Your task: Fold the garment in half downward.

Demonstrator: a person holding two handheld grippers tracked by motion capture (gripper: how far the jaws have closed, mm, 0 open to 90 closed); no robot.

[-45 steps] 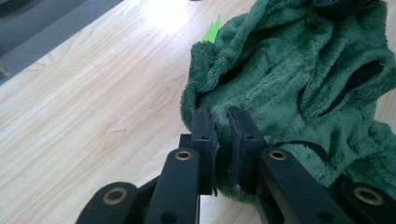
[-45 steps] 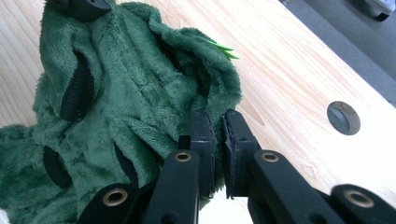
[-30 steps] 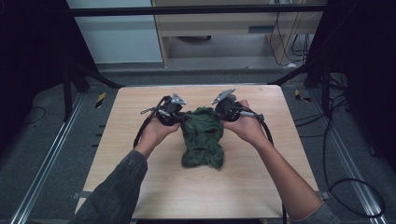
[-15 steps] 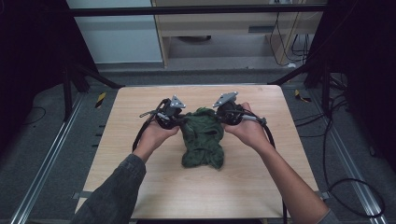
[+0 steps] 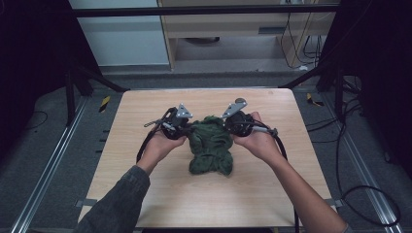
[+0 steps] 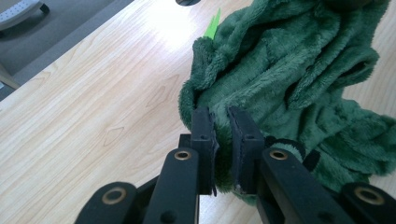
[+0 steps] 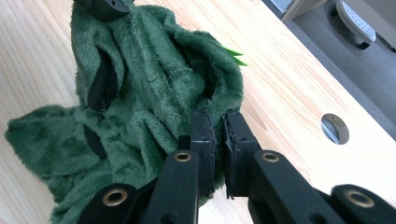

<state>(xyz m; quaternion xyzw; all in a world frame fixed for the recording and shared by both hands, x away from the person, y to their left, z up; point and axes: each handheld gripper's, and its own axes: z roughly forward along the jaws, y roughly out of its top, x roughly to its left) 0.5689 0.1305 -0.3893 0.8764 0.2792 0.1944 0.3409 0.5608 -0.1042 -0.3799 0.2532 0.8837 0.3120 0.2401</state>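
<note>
The green fleece point(image 5: 210, 145) lies bunched in a heap near the middle of the surface point(image 5: 145, 194), a bit toward the far edge, w/ its lower part trailing toward the near edge. Plush fabric, black ribbed trim showing in places point(image 7: 99, 86), plus a bright green tag poking out at its far side point(image 6: 213, 25). No flat shape yet: folds and pockets everywhere.

Left gripper point(image 6: 220, 128) is at the fleece's left upper edge, its fingers point(image 6: 203, 140) clamped on a fold of fabric; a narrow gap between them is packed w/ pile. Right gripper point(image 7: 218, 128) mirrors it at the right upper edge, fingers point(image 7: 237, 140) pinched together on a thin fold there. In the high view both hands sit just beside the heap, left gripper point(image 5: 176, 124) and right gripper point(image 5: 236, 121) flanking its top, cables trailing back along the forearms.

Step in hand, as I read it: both top edges are gripped, ready to lift and spread the garment. Not opened out yet.

Next move prob calls for raising both hands together and drawing them apart toward the left and right edges, so the fabric hangs and the bunching drops out. Grip must hold w/o slipping off the pile; pull evenly or one side will stay twisted. Plenty of bare surface toward the near edge to lay it flat after.
</note>
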